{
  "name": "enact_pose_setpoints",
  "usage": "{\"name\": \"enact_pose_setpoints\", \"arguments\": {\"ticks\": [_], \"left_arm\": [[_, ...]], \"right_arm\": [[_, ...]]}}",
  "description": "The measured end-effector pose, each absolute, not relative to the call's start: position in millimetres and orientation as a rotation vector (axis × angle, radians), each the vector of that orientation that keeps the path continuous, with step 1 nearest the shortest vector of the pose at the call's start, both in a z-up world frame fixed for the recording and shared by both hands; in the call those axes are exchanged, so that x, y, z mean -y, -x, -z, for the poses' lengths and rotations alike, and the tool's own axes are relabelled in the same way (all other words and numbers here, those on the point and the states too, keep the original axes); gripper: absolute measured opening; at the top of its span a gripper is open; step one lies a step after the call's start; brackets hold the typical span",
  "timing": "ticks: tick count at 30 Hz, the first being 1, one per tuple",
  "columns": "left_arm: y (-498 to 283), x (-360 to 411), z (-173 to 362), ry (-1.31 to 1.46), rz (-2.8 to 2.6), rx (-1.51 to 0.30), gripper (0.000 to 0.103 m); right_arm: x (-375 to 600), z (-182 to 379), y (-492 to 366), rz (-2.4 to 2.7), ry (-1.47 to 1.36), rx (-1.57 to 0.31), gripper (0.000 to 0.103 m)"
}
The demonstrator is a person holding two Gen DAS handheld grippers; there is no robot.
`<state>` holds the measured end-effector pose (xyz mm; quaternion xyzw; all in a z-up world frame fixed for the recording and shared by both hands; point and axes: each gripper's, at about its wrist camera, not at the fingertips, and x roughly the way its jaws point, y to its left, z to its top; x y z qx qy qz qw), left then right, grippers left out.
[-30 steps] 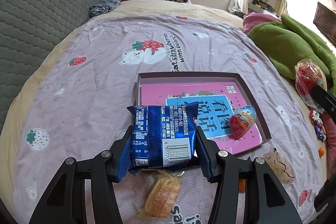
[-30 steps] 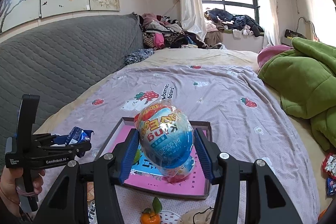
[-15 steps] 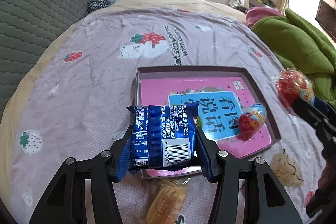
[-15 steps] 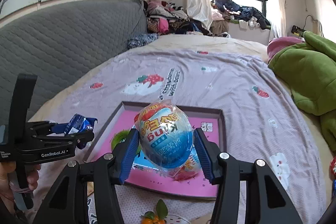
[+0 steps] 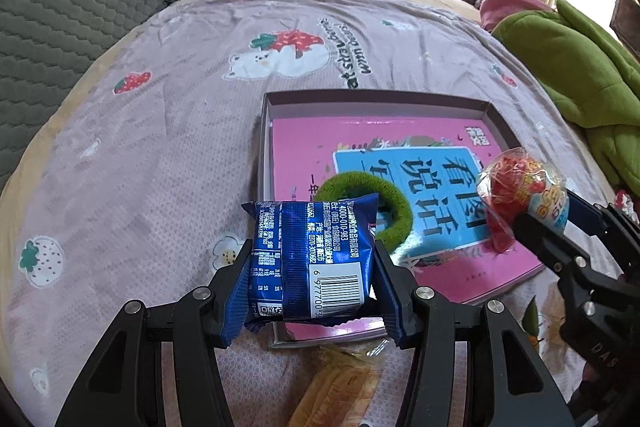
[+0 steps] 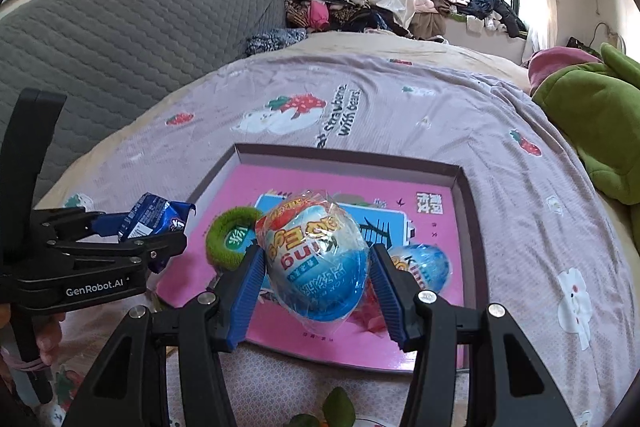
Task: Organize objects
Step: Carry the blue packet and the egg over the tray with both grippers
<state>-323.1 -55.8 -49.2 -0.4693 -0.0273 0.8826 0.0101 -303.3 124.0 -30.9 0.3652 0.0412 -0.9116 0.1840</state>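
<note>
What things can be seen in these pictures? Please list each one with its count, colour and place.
blue snack packet: 1, blue foil, held in the left gripper.
wrapped toy egg: 1, red, white and blue, held in the right gripper.
second toy egg: 1, blue, lying in the tray.
green ring: 1, fuzzy green, in the tray.
tray: 1, dark rim, on the bed.
pink book: 1, lying flat in the tray.
orange snack: 1, on the sheet near the tray.
bedsheet: 1, lilac with strawberries.
green blanket: 1, right side.
left gripper: black, blue pads.
right gripper: black, blue pads.
</note>
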Motion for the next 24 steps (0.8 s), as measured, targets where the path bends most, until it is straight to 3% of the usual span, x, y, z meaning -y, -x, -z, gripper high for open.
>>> {"name": "enact_pose_setpoints", "arguments": {"ticks": [24], "left_arm": [[335.4,49.1,77.1,1.504,-2.779,-0.045,0.056]], "right_arm": [[-110.5,80.8,323.2,2.540,-1.218,-0.169,0.054]]}}
